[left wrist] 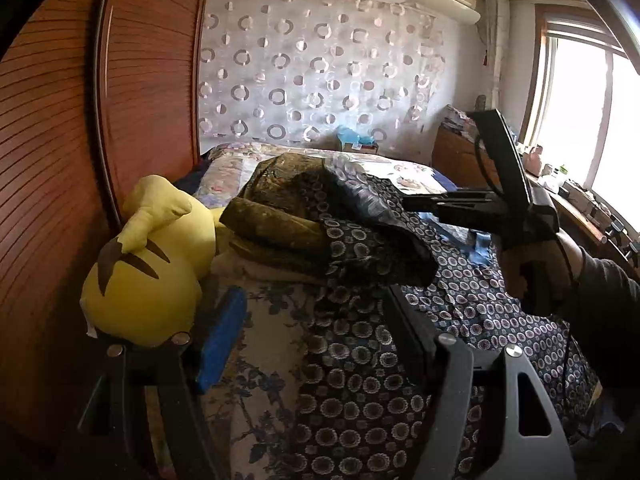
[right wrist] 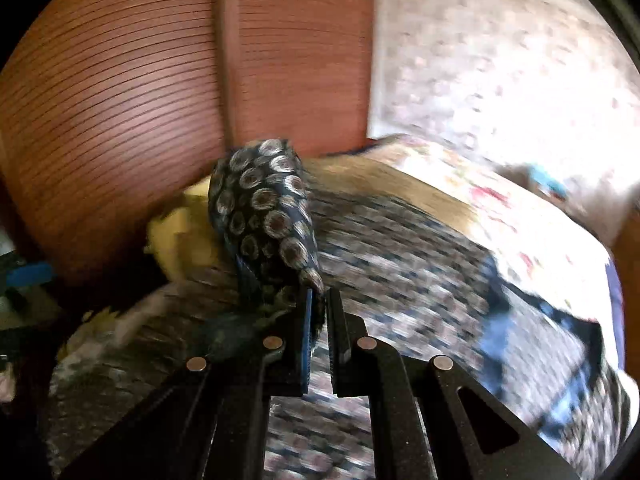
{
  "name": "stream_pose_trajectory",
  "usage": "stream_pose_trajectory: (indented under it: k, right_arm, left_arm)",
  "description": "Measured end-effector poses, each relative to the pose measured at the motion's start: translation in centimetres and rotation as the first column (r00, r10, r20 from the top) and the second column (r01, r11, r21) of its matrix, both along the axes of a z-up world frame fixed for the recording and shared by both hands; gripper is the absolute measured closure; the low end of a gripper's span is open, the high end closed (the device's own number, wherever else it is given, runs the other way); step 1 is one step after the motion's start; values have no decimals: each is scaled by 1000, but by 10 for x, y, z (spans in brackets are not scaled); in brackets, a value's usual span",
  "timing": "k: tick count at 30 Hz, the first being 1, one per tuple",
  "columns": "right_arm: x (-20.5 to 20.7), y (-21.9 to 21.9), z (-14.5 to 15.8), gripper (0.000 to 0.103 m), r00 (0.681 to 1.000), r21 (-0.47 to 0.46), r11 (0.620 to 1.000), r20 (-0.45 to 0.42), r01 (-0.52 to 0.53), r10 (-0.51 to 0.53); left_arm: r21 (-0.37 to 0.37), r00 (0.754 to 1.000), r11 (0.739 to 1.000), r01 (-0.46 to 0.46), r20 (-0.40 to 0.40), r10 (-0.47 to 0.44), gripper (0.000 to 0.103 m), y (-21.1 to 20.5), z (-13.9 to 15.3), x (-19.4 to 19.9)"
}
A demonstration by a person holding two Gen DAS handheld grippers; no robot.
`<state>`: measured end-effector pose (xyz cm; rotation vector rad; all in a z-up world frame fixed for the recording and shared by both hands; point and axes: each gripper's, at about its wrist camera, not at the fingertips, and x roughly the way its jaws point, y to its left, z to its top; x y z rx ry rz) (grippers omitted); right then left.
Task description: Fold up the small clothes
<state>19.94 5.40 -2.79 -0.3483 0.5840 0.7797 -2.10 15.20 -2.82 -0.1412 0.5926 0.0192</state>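
A dark blue garment with a ring pattern (left wrist: 360,380) lies spread over the bed. My left gripper (left wrist: 316,320) stands open low over it, its blue-padded finger (left wrist: 222,336) on the left and the other finger resting at the cloth's fold. In the left wrist view my right gripper (left wrist: 412,203) is shut on a lifted edge of the garment and holds it above the bed, with a person's hand (left wrist: 536,268) on its handle. In the right wrist view, the right gripper (right wrist: 318,296) pinches the garment (right wrist: 264,216), which bunches up in front of the fingers.
A yellow plush toy (left wrist: 148,264) lies against the slatted wooden wall (left wrist: 60,160) at the left. A folded olive-brown blanket (left wrist: 280,208) sits behind the garment. The floral bedsheet (left wrist: 400,168) stretches to a ring-patterned curtain (left wrist: 320,68). A cluttered desk (left wrist: 580,200) stands under the window at right.
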Motion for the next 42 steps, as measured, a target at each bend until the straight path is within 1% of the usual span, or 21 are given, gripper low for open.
stream_pose_trajectory:
  k: [3,4,6,7,9,11,13,16,19,22,25,29,33,36,42]
  right_arm:
    - [5,-19,-5,96,999,8,999,-35,38,-38]
    - [4,-22,-5,95,998,5,999,-35,47,-47]
    - [0,-28,-2,86,998,19,999,-36,46,-45]
    - [-4,-32,1,83,998,36,999,-43,38,-36]
    - [-6,-33,3,61,999,59,998,-44,26,-24]
    - [-12,-29,5,56,999,81,997,-42,-1,5]
    - [-9,-27,-2,55,999,71,997,-38,-25,28]
    - [-10,-11,-12,55,999,20,999,-38,-39,40]
    - [4,-9,-23,55,998,-5,1000,-61,0,0]
    - [23,-14,-26,56,994,-12,998,-83,67,-67]
    - [38,-22,-31,56,990,-28,993,-82,117,-119]
    - [40,-36,-26,56,988,-4,992,-90,128,-128]
    - [23,-58,-15,55,990,24,993,-75,118,-116]
    - [0,-79,-7,56,992,30,993,-50,117,-115]
    - [-48,-124,7,55,991,59,990,-15,132,-131]
  left_arm:
    - [-3,1000,1000,6,-2,-6,32,-3,0,3]
    - [-4,1000,1000,9,-2,-9,32,-5,0,4]
    - [-5,1000,1000,13,-2,-13,32,-7,-1,6]
    - [-5,1000,1000,16,-4,-16,32,-8,-1,7]
    - [-3,1000,1000,21,-8,-21,32,-11,-2,8]
    - [-4,1000,1000,26,-12,-26,32,-13,-3,9]
    - [-7,999,1000,30,-14,-30,32,-16,-3,10]
    - [-8,999,999,41,-19,-41,32,-20,-5,13]
    - [-7,999,999,50,-20,-50,32,-24,-5,16]
    - [-5,998,998,56,-15,-56,32,-28,-5,19]
    - [-3,998,998,59,-16,-59,32,-32,-7,24]
    - [12,999,999,51,-7,-51,32,-38,-8,30]
    - [35,999,998,48,9,-48,32,-46,-5,36]
    - [48,999,998,45,18,-46,32,-53,-2,42]
    - [44,998,997,66,16,-67,32,-70,-1,53]
